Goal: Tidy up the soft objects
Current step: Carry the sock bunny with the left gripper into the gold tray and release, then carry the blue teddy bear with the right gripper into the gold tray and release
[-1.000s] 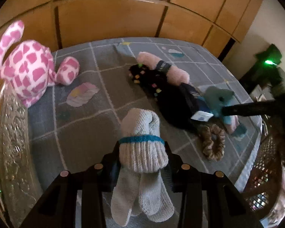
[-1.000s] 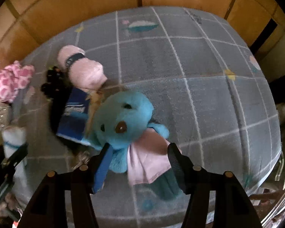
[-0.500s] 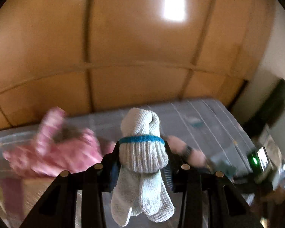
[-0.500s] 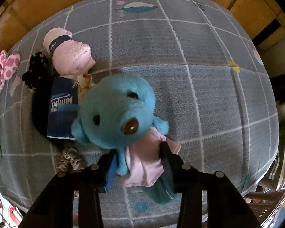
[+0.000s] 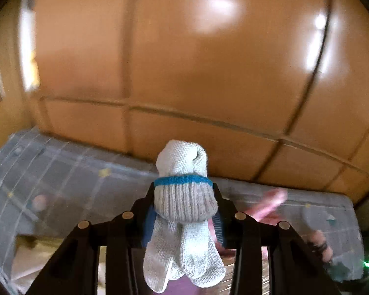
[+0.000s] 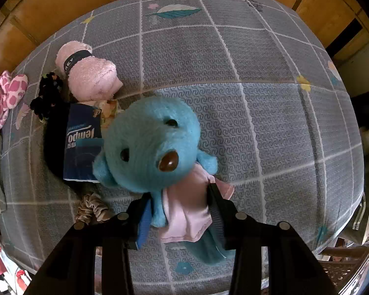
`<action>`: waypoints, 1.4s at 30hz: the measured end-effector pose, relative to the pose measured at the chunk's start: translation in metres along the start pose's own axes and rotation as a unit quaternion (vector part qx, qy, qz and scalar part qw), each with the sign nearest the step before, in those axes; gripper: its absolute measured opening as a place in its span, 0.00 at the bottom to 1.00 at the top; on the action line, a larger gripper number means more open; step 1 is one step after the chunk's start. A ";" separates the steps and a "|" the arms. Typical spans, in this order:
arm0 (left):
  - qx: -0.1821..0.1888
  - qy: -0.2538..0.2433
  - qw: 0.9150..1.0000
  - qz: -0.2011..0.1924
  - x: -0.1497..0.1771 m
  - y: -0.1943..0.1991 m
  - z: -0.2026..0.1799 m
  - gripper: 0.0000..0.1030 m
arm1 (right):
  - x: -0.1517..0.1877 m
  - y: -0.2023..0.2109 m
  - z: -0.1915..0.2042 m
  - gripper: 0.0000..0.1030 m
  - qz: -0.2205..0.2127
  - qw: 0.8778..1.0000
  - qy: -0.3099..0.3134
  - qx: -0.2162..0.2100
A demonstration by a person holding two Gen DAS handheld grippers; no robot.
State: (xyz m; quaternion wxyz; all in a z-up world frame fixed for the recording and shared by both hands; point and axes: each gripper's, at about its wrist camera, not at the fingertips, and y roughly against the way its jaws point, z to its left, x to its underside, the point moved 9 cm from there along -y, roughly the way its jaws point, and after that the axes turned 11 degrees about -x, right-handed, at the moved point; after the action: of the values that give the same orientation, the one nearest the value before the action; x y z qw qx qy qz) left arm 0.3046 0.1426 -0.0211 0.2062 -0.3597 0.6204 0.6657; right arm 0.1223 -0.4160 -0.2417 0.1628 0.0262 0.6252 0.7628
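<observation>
Right wrist: right tongs (image 6: pixel 178 204) pinch a fluffy blue bear (image 6: pixel 150 145); left tongs (image 5: pixel 184 204) clamp rolled white socks (image 5: pixel 184 196)

Strong barrel distortion and black vignetted corners are seen in both views. The left wrist view is smeared by motion blur; only the sock (image 5: pixel 184 211) at lower centre is rendered sharply. White glare patches are spread across the glossy panels (image 5: pixel 184 61) (upper centre and upper right). The right wrist view is evenly lit and sharp, with soft shadows at lower left of the bear (image 6: pixel 147 145).
</observation>
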 end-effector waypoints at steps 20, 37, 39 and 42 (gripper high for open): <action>-0.092 0.191 0.973 0.091 0.218 0.031 0.267 0.41 | 0.002 0.019 0.007 0.24 -0.044 0.999 -0.006 0.004; -0.157 0.149 0.976 0.025 0.227 0.078 0.253 0.97 | -0.009 0.080 -0.018 0.24 -0.172 0.980 -0.100 -0.009; -0.148 0.157 0.976 0.023 0.225 0.084 0.247 0.99 | -0.017 0.088 -0.009 0.24 -0.192 0.976 -0.101 -0.022; -0.138 0.155 0.978 0.019 0.225 0.090 0.238 0.99 | -0.033 0.101 0.020 0.24 -0.213 0.973 -0.080 -0.040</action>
State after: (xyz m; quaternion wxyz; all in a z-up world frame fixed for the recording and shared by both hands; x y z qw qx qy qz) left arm 0.0395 0.3224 -0.1322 0.0430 -0.4718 0.5537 0.6848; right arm 0.1362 -0.4229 -0.1345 0.3719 -0.0527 0.5705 0.7303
